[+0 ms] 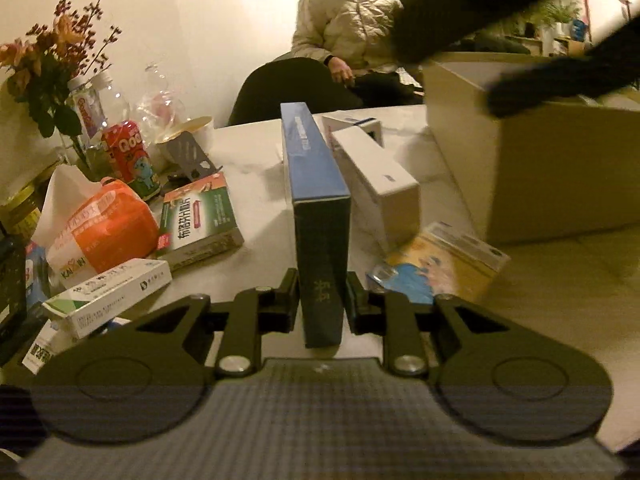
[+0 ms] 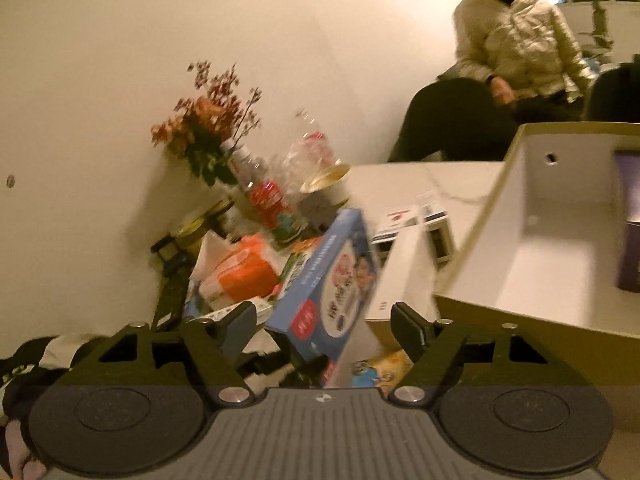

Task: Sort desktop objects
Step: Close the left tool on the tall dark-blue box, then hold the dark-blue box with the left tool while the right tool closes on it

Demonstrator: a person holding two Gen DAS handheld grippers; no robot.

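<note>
My left gripper (image 1: 322, 296) is shut on a flat blue box (image 1: 316, 200), held on edge above the white table (image 1: 248, 148). In the right wrist view the same blue box (image 2: 332, 280) shows its printed face, tilted. It appears in the gap between the fingers of my right gripper (image 2: 324, 324), whose jaws stand wide and do not touch it. An open cardboard carton (image 1: 520, 168) stands on the right. Its white inside (image 2: 552, 252) holds a dark purple item (image 2: 630, 248).
Near the held box lie a white box (image 1: 376, 184) and a yellow-blue packet (image 1: 440, 264). On the left are a green-white medicine box (image 1: 200, 216), an orange tissue pack (image 1: 104, 228), a red can (image 1: 132, 156), bottles and flowers (image 1: 60, 60). A person (image 1: 352, 28) sits behind the table.
</note>
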